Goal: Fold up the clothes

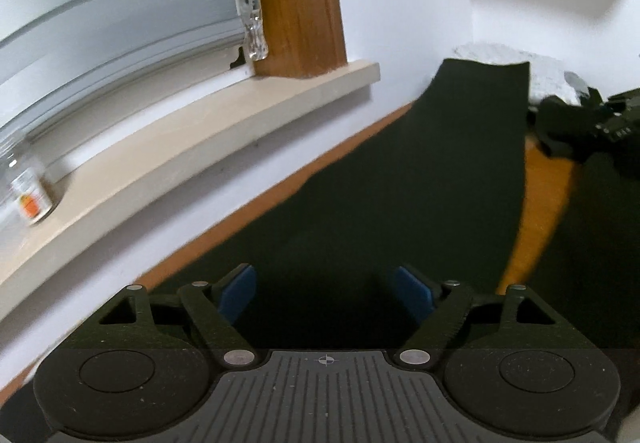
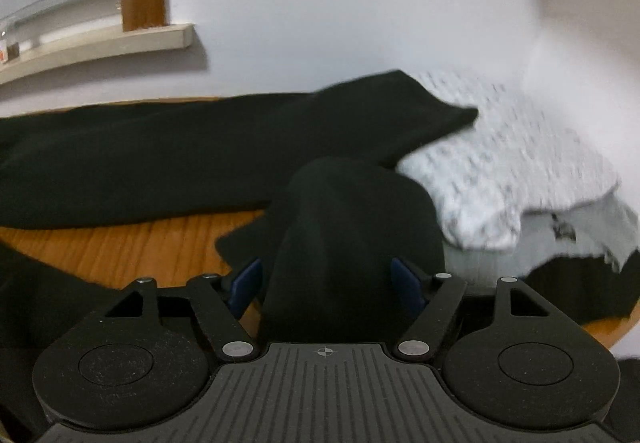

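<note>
Left gripper (image 1: 325, 293) jaws apart, empty, over trousers (image 1: 400, 179). Right gripper (image 2: 326, 289) jaws apart astride cloth hump (image 2: 352, 203), pads clear. Risk: fold slumps.

Black garment (image 2: 140, 159): dark, matte fabric, spread long and flat across wooden tabletop (image 2: 132, 243), running 9 to 1 o'clock in right wrist view. One end bunched into raised hump (image 2: 352, 227) at centre, 6 o'clock. Far tip lies over white patterned garment (image 2: 508, 171) at 2 o'clock, crumpled in pile. In left wrist view black cloth stretches flat toward 1 o'clock.
</note>
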{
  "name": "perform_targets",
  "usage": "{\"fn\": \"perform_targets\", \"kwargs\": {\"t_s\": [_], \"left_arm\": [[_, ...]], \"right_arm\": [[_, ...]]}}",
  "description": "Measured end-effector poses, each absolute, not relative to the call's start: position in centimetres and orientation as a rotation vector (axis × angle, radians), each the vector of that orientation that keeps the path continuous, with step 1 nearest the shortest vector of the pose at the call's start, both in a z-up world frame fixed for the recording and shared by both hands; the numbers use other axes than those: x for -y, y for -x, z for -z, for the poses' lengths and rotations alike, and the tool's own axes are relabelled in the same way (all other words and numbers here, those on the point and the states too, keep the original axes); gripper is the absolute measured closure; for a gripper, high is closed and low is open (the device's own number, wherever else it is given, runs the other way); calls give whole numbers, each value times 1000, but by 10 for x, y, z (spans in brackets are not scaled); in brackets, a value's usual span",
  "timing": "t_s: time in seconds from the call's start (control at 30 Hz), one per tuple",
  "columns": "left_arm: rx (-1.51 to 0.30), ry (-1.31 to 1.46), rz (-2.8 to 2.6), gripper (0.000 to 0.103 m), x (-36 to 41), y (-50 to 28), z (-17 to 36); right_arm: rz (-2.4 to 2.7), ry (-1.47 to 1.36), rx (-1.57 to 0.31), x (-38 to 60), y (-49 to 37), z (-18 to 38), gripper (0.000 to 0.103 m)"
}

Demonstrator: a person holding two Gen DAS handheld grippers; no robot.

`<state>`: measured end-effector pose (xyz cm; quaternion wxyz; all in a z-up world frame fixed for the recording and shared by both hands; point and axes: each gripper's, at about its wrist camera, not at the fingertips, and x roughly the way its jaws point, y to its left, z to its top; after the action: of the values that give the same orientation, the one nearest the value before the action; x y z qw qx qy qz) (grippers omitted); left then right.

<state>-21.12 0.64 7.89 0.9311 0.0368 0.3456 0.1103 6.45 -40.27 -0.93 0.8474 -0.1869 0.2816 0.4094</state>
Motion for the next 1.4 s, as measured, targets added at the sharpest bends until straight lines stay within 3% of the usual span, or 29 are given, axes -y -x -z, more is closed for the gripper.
{"fn": "perform_targets", "kwargs": {"t_s": [0.23, 0.3, 0.6, 0.73, 0.8, 0.9, 1.03, 1.1, 1.23, 1.3, 1.33, 1.37, 1.4], "left_arm": [[-707, -89, -208, 12, 31, 270, -67], [-699, -87, -224, 0, 36, 281, -64], [-679, -87, -239, 2, 43, 304, -66], [-662, -99, -193, 9, 61, 308, -70], [-675, -106, -171, 24, 69, 306, -67], [-703, -103, -128, 40, 78, 301, -60], [-721, -104, -82, 37, 90, 296, -54], [-735, -133, -65, 24, 97, 295, -48], [-758, -147, -53, 30, 102, 285, -38], [-766, -146, -39, 45, 103, 280, -35], [-767, -147, -28, 53, 103, 278, -33], [-768, -139, -6, 67, 103, 276, -33], [-762, -136, 0, 78, 103, 276, -34]], "right_arm": [[-830, 303, -596, 400, -62, 39, 28], [-816, 282, -590, 396, -61, 43, 24], [-785, 226, -514, 392, -57, 54, 23], [-781, 223, -516, 392, -54, 53, 23], [-779, 220, -508, 393, -53, 53, 23], [-775, 216, -497, 393, -51, 54, 23], [-775, 218, -494, 393, -51, 54, 23], [-774, 218, -492, 393, -50, 55, 23], [-772, 224, -500, 393, -50, 54, 23], [-765, 236, -509, 394, -50, 50, 26], [-759, 242, -512, 394, -49, 48, 35], [-752, 237, -500, 397, -48, 44, 52], [-748, 225, -490, 401, -47, 40, 60]]}}
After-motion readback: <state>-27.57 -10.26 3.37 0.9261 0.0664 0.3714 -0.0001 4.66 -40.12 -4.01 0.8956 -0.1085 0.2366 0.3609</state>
